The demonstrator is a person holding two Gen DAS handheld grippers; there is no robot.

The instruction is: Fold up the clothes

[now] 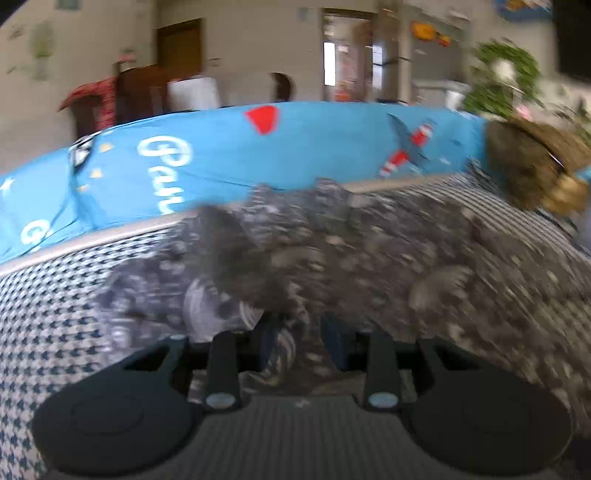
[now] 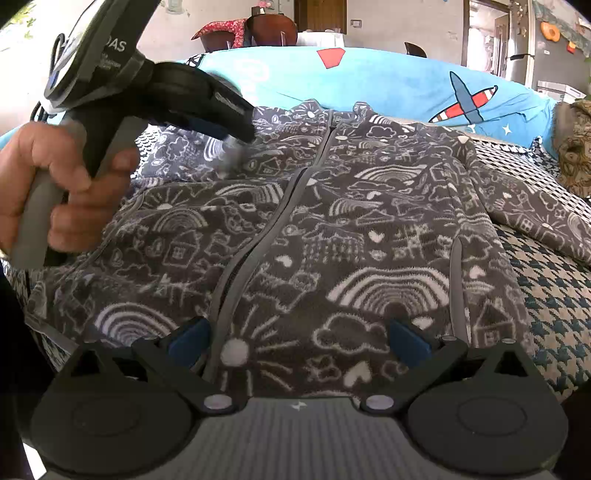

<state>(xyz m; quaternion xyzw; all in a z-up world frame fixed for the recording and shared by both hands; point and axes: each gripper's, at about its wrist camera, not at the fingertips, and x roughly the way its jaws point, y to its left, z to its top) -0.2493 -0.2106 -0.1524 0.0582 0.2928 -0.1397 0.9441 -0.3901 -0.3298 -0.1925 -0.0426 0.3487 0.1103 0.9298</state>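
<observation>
A grey fleece jacket (image 2: 332, 229) printed with white rainbows and houses lies front up, zipped, on a houndstooth cover (image 2: 554, 302). Its one sleeve (image 2: 535, 206) stretches out to the right. In the right wrist view a person's hand (image 2: 55, 177) holds my left gripper (image 2: 240, 142) at the jacket's upper left, shut on a pinch of fleece near the shoulder. The left wrist view is blurred; there the jacket (image 1: 369, 251) bunches up between the fingers of the left gripper (image 1: 299, 332). My right gripper (image 2: 297, 343) stands open over the jacket's lower hem, one finger on each side of the zip.
A bright blue printed sheet (image 2: 388, 81) with a plane and a red shape runs behind the jacket. A brown patterned cloth (image 2: 576, 155) lies at the right edge. Chairs and a table (image 2: 273, 29) stand further back in the room.
</observation>
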